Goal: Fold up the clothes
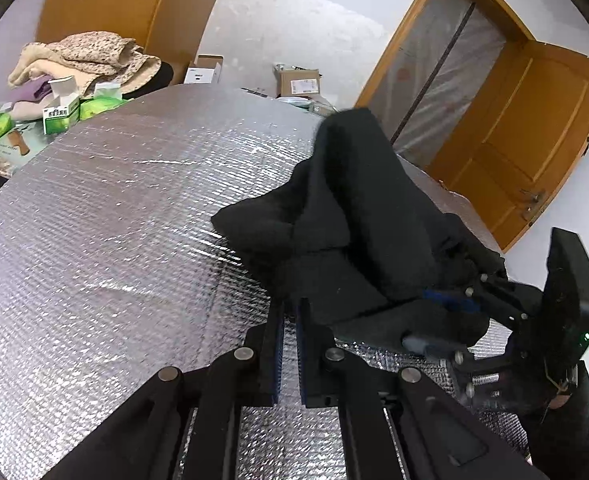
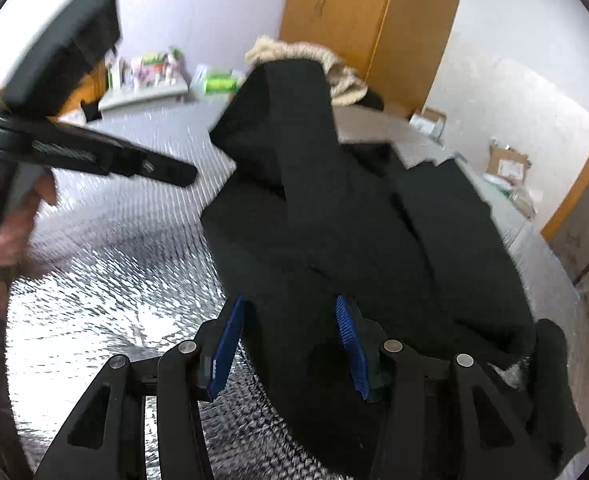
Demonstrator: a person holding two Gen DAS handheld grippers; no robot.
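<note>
Foil mat (image 1: pixel 114 220) open leftward — black garment (image 1: pixel 354 220) heaped right; boxes (image 1: pixel 60 114), clothes pile (image 1: pixel 90 56) crowd far edge.

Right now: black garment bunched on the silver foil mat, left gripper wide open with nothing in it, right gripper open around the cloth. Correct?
One error: the left gripper is shut, its blue pads nearly together, as the left wrist view shows. The rest holds: the black garment lies bunched on the silver foil mat, and the right gripper stands open around the cloth.
</note>
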